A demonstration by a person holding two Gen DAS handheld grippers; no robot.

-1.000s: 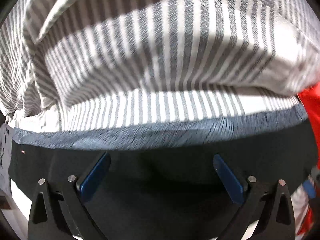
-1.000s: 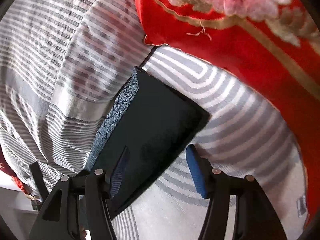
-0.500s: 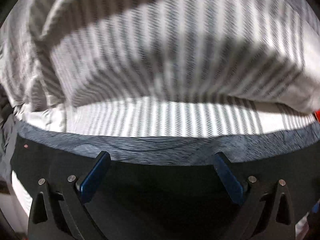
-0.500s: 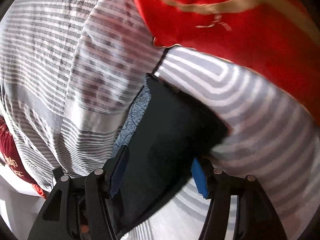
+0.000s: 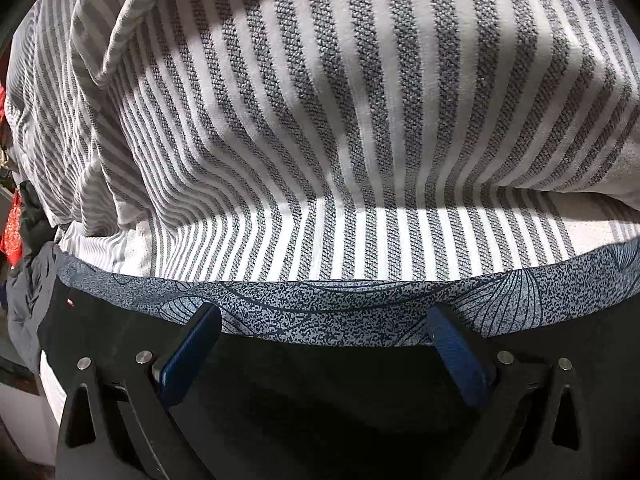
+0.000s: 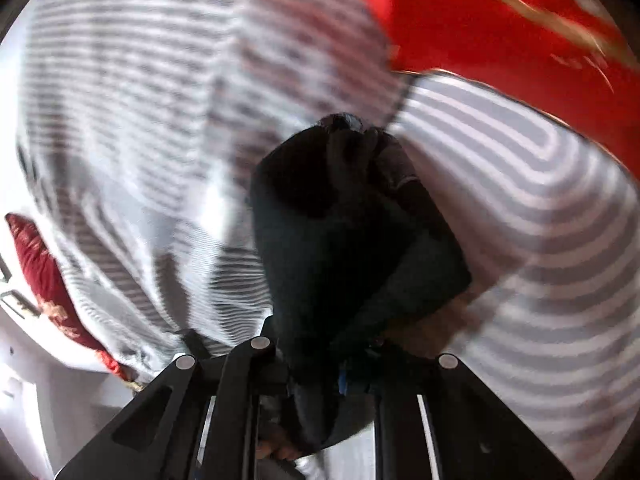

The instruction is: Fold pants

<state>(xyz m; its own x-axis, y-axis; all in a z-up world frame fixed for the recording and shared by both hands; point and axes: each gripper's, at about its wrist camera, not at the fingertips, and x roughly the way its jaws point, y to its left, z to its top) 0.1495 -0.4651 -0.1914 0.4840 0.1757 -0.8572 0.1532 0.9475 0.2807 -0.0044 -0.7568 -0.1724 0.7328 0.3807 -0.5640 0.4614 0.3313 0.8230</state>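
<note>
Held left claw [image 5: 320,344] wide open, empty, low over pants [image 5: 320,400] on striped bed [image 5: 320,120]. Right claw [image 6: 340,376] pinched pants tight, ready for folding over.

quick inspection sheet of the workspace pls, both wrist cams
surface: bed under a grey and white striped cover, rumpled into a fold at the upper left of the left wrist view.
job's things: dark pants with a blue patterned lining; one end lies flat on the cover, the other is bunched and lifted.
clutter: red embroidered quilt; dark red cushion at the bed edge.
grippers: left gripper open, fingers spread over the pants; right gripper shut on the pants, view blurred.
cables: nothing seen.
surroundings: white furniture edge beside the bed; little else visible.
</note>
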